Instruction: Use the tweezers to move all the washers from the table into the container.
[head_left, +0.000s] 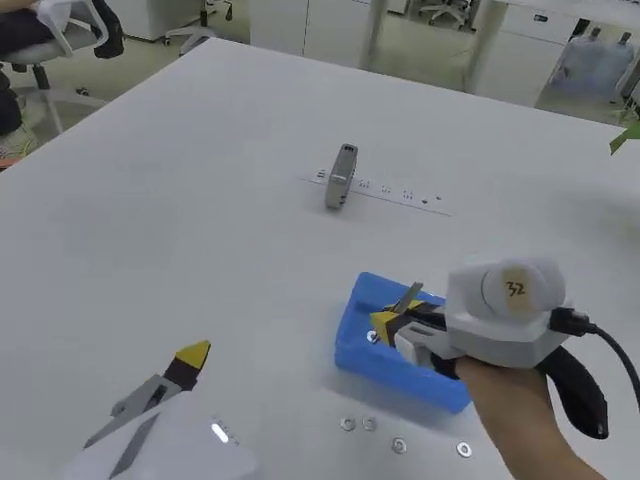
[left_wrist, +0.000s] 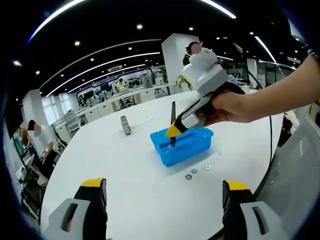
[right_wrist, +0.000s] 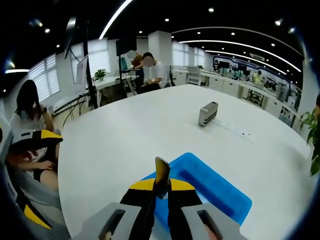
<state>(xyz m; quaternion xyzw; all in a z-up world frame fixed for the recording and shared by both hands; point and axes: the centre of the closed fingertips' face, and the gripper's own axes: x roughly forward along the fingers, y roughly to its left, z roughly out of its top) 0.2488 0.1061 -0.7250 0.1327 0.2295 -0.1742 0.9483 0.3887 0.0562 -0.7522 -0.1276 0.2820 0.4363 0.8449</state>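
Four small silver ring-shaped washers lie loose on the white tabletop, just outside the near wall of the blue rectangular plastic container and behind the tips of the right gripper. That gripper's jaws are closed down narrow on a pair of slim grey metal tweezers, pinching them between the yellow pads. In the left gripper view the tweezers stand nearly upright through those jaws, with their lower end dipping inside the container. In the right gripper view the container spreads directly ahead of and beneath the jaws.

By my reading this is the drop-off step, with the tweezers over the container. Whether a washer sits between their points is too small to tell. A small glint shows inside the container near the jaws, but I cannot say what it is.

The left gripper hangs well to the side of the container, its jaws spread wide and touching nothing, the bare tabletop between them.

The next move likely calls for backing the tweezers out over the near wall and lowering their points onto one loose washer, squeezing gently so it does not skid away.
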